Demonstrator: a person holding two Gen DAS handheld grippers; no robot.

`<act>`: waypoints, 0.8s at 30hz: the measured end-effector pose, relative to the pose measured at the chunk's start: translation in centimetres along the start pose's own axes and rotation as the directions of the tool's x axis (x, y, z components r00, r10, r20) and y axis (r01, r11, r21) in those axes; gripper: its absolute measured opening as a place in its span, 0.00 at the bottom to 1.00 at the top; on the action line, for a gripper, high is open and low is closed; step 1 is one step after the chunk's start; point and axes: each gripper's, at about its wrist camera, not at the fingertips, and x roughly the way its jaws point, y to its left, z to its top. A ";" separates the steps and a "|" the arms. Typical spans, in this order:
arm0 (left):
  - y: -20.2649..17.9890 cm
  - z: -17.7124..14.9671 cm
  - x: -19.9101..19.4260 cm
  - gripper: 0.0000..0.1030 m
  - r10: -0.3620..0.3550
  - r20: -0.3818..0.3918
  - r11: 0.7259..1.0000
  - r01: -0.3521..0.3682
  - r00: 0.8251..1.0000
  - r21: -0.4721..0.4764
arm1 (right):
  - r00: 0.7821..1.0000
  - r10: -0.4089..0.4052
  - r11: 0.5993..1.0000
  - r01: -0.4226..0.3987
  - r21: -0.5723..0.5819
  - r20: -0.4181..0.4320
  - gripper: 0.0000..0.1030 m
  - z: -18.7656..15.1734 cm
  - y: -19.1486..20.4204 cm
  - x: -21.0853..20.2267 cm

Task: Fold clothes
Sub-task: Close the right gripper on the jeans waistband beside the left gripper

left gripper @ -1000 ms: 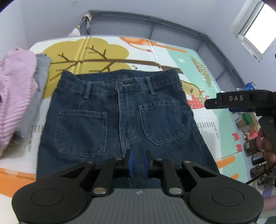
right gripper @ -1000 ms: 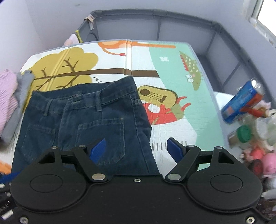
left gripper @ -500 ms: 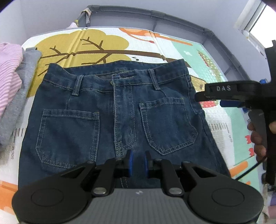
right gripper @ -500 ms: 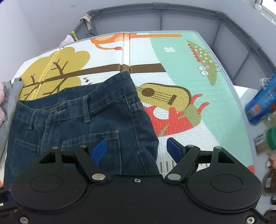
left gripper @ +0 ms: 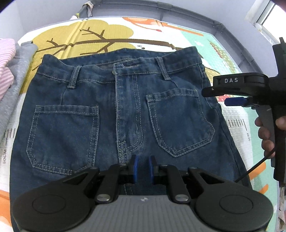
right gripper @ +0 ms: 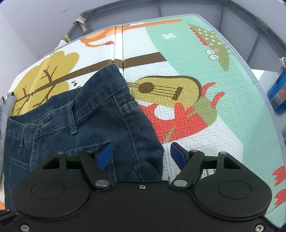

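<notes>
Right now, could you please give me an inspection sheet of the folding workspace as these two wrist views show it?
Surface: cartoon-print play mat with tree, guitar and crocodile, lying flat.
Job's things: blue jeans, back pockets up, waistband at the far end.
Clutter: pink striped garment on a grey garment at the mat's left edge; blue container beyond its right edge.
Grippers: left gripper nearly closed over the jeans' centre seam, grip unclear; right gripper closing, straddling the jeans' right side edge, pads not pressing.
Cables: black cable below the right hand.
Surroundings: grey railing, window.
</notes>
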 end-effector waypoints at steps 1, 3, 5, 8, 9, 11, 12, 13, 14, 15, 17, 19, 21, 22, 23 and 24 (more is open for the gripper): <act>0.0 0.0 0.1 0.13 0.002 -0.002 1.000 -0.002 1.000 0.003 | 1.000 0.002 1.000 -0.002 0.000 -0.003 0.64 0.0 0.0 0.2; -0.1 0.0 0.4 0.13 0.005 -0.006 1.000 -0.005 1.000 0.010 | 1.000 0.002 1.000 -0.002 0.001 -0.018 0.60 -0.1 0.1 0.7; -0.1 0.0 0.6 0.13 0.008 -0.011 1.000 -0.008 1.000 0.021 | 1.000 0.007 1.000 -0.007 0.006 -0.029 0.53 -0.2 0.1 1.1; 0.1 0.0 0.9 0.12 0.005 -0.017 1.000 -0.004 1.000 0.028 | 1.000 0.002 1.000 -0.001 0.025 -0.028 0.53 -0.4 0.0 1.5; 0.2 -0.1 1.0 0.12 0.004 -0.019 1.000 -0.003 1.000 0.029 | 1.000 -0.002 1.000 0.002 0.026 -0.024 0.53 -0.5 0.0 1.6; 0.3 -0.1 1.2 0.12 0.002 -0.021 1.000 -0.001 1.000 0.031 | 1.000 -0.010 1.000 0.011 0.024 -0.013 0.49 -0.7 0.1 1.6; 0.3 -0.1 1.2 0.12 0.003 -0.022 0.999 -0.002 1.000 0.032 | 1.000 -0.017 1.000 0.017 0.023 -0.009 0.46 -0.7 0.2 1.5; 0.4 -0.1 1.2 0.12 0.004 -0.022 0.999 -0.003 1.000 0.035 | 1.000 -0.029 0.999 0.030 0.028 -0.009 0.34 -0.7 0.2 1.5; 0.4 -0.1 1.3 0.12 0.005 -0.022 0.999 -0.004 1.000 0.038 | 0.999 -0.043 0.999 0.043 0.033 -0.009 0.27 -0.7 0.1 1.5; 0.4 -0.1 1.3 0.12 0.005 -0.023 0.999 -0.004 1.000 0.042 | 0.998 -0.056 0.998 0.056 0.039 -0.009 0.25 -0.7 0.1 1.4; 0.4 0.0 1.3 0.12 0.006 -0.024 0.999 -0.005 1.000 0.045 | 0.999 -0.040 0.998 0.041 0.058 -0.010 0.13 -0.8 -0.2 1.3; 0.3 0.0 1.3 0.11 0.007 -0.023 0.999 -0.006 1.000 0.050 | 0.999 -0.033 0.997 0.034 0.071 -0.008 0.09 -0.9 -0.4 1.2; 0.3 -0.1 1.3 0.11 0.010 -0.023 0.998 -0.008 1.000 0.057 | 1.000 -0.031 0.997 0.031 0.066 0.001 0.06 -1.0 -0.3 1.0; 0.3 -0.1 1.3 0.11 0.011 -0.024 0.998 -0.010 1.000 0.060 | 1.000 -0.030 0.998 0.030 0.063 0.006 0.06 -1.0 -0.3 0.9; 0.4 0.0 1.3 0.11 0.011 -0.024 0.998 -0.010 1.000 0.061 | 1.000 -0.029 0.998 0.028 0.057 0.010 0.05 -1.0 -0.2 0.7; 0.4 0.0 1.3 0.12 0.011 -0.025 0.998 -0.010 1.000 0.061 | 1.000 -0.027 0.998 0.026 0.051 0.014 0.05 -1.0 0.0 0.5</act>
